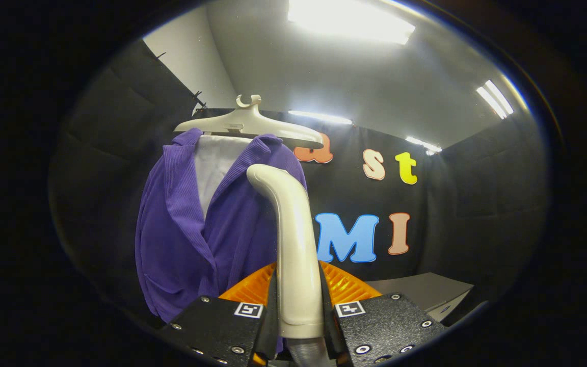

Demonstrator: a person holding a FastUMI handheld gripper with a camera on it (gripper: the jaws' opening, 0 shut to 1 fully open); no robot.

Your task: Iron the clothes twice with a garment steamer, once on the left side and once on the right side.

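Note:
A purple ribbed jacket (191, 239) over a white shirt (217, 163) hangs on a pale plastic hanger (247, 125) against the black booth wall. My gripper (298, 311) is shut on the cream handle of the garment steamer (293, 239), which rises upright between the fingers. The steamer's curved head bends toward the jacket's right front panel, close to the fabric near the collar; I cannot tell if it touches. The steamer covers part of that panel.
A grey table or box (426, 290) stands low beyond the fingers, to the right of the jacket. Black cloth walls close the booth on both sides and behind the hanger. Bright ceiling lights (349, 20) shine overhead.

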